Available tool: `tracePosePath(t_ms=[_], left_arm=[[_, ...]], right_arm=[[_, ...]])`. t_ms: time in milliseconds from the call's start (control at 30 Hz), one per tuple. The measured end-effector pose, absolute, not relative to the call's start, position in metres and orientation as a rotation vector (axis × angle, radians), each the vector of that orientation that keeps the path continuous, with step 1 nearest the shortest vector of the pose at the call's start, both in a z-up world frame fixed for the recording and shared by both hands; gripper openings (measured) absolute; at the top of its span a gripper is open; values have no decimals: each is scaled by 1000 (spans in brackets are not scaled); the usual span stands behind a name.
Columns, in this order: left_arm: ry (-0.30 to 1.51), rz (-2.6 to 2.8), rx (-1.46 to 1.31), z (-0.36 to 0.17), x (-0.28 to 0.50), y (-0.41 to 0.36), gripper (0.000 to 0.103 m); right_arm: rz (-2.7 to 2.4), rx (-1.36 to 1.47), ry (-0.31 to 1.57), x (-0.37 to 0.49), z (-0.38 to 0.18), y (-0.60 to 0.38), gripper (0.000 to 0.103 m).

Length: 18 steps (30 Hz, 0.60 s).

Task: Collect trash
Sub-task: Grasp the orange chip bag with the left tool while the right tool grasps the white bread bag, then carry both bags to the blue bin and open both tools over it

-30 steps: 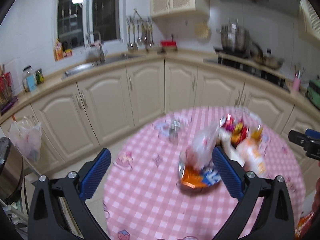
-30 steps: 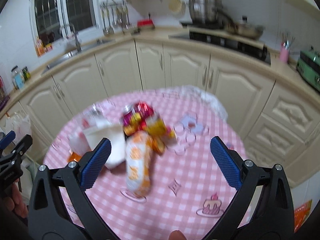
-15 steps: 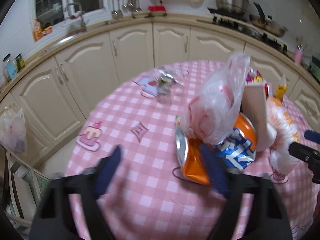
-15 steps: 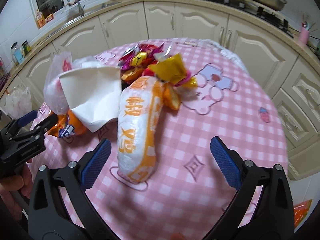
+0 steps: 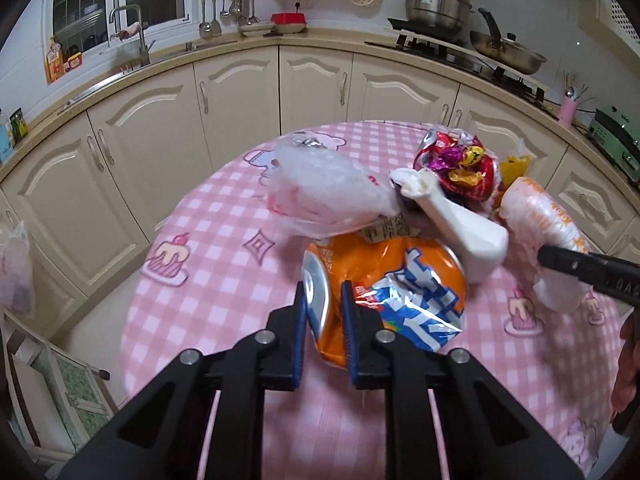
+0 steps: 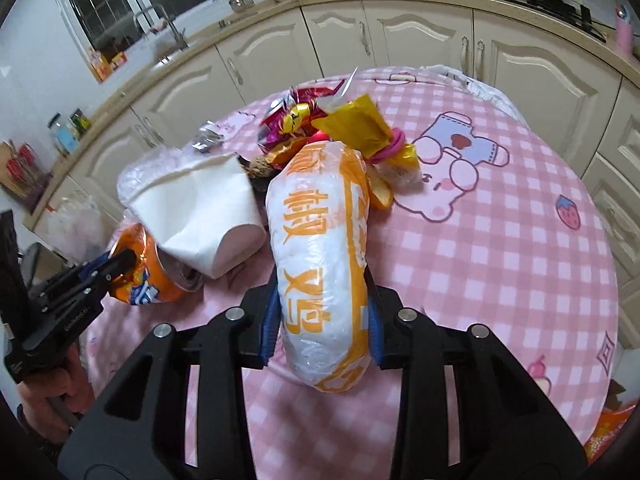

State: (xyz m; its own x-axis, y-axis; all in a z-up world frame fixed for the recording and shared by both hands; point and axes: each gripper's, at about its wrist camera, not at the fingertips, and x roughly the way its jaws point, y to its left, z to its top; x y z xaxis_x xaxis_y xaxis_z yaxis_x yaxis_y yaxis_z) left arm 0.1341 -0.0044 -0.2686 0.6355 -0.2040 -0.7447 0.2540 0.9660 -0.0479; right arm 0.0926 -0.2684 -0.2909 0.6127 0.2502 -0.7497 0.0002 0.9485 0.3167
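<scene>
My left claw [image 5: 323, 308] pinches the near rim of the crushed can [image 5: 384, 292] (orange and blue), lying on the table [image 5: 224, 240]; my right claw [image 6: 320, 316] is closing around the white-orange bag [image 6: 320, 248] lying just beside it

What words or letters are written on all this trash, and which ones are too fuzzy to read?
"X" in orange, with big orange Chinese characters I cannot read for sure: on the white and orange bag.
White letters on blue, crumpled and unreadable: on the crushed orange can.
Small dark print, too small to read: on the brown paper scrap.
Tiny raised lettering, too blurred: on the left gripper.
</scene>
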Motion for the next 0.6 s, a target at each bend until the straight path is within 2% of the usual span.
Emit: tracePosePath(t_ms=[367, 600], left_arm=[[802, -272, 63, -243, 71, 9, 10], [710, -322, 93, -203, 45, -12, 10]], right_arm=[[198, 328, 810, 47, -257, -279, 35], [179, 375, 739, 21, -239, -309, 35]])
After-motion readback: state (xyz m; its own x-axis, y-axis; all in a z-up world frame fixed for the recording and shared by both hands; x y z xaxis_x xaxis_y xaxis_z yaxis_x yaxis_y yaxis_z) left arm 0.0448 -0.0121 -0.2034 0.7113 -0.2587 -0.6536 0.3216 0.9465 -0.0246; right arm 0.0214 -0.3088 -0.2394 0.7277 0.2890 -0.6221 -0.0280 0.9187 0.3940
